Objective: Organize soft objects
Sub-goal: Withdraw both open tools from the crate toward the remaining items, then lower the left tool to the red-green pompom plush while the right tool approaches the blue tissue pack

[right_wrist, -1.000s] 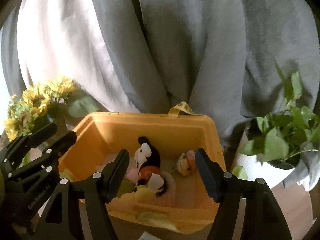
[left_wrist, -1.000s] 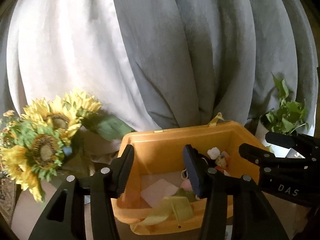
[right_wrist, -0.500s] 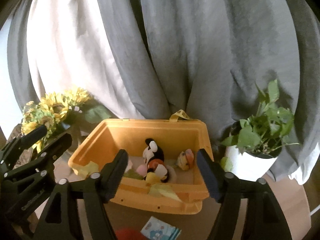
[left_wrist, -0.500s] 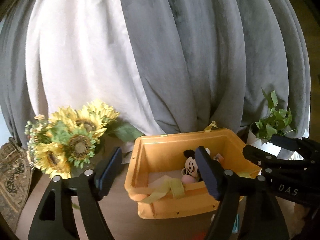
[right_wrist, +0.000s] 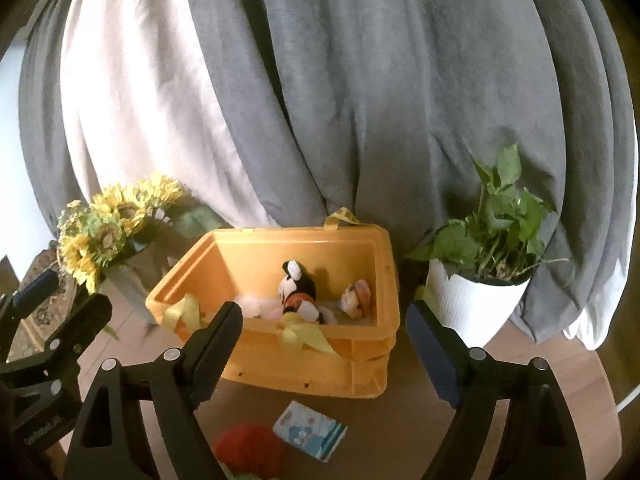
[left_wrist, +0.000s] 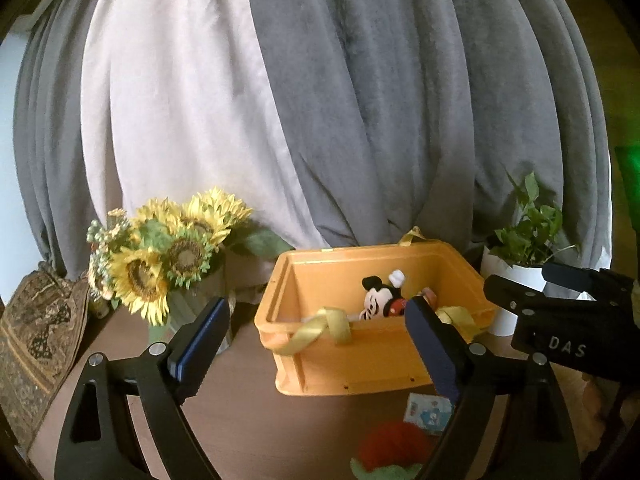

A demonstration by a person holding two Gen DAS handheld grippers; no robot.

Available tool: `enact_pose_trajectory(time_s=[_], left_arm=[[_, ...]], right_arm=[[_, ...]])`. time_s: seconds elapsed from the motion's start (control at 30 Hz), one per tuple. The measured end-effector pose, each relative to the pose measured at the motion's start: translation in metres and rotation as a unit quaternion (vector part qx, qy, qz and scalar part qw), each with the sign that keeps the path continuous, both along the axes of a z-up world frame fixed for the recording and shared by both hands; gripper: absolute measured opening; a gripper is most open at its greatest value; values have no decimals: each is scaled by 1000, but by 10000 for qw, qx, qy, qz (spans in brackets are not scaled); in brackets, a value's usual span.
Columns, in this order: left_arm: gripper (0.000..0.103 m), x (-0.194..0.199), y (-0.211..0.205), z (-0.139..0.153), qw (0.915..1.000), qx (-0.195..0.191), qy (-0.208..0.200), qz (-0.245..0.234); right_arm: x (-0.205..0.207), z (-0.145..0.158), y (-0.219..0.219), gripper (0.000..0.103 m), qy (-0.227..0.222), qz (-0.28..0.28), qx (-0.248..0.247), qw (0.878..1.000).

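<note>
While our two tools hang above the brown table (right_wrist: 380,420), we see the orange bin (right_wrist: 320,364) standing toward its back, in front of the grey and white curtain (right_wrist: 320,100). Our left gripper (left_wrist: 316,336) has its fingers wide apart with nothing between them, and our right gripper (right_wrist: 324,328) is spread just as wide and equally unloaded.

Inside the bin lie the soft toys. A Mickey Mouse plush (right_wrist: 298,290) sits roughly in the middle, black ears and head, white face, red shorts, leaning toward the back wall. Just beside it on the right rests a small plush (right_wrist: 354,298) in tan and pink, too small for us to name. A pale pink and white soft lump (right_wrist: 256,306) lies to the left of Mickey. Yellow ribbon strips (right_wrist: 308,336) drape over the near rim, and another loop (right_wrist: 342,216) pokes up at the far rim.

On the table in front of the bin, outside it, lies a red plush (right_wrist: 248,452) with a green edge, cut off by the lower frame border, and near it a small light-blue packet (right_wrist: 310,436) printed with a blue cartoon figure.

Sunflowers (left_wrist: 168,256) stand to the left of the bin, and a potted plant (right_wrist: 484,276) in a white pot stands to its right.
</note>
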State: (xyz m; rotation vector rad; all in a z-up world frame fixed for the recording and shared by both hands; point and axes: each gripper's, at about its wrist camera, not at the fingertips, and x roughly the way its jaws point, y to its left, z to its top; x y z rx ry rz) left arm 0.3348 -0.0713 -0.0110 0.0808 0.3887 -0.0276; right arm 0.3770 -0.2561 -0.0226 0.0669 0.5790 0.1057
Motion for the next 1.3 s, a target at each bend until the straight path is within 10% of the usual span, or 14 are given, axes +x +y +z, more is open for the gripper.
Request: enact_pose_trajectory(time_s=[0.63, 1.3], left_arm=[[90, -41, -42, -51, 9956, 14, 673, 657], [90, -18, -65, -138, 9816, 132, 1846, 478]], right_arm=[[-9, -44, -18, 85, 509, 1230, -207, 9909], [16, -125, 2, 85, 1358, 2666, -956, 9494]])
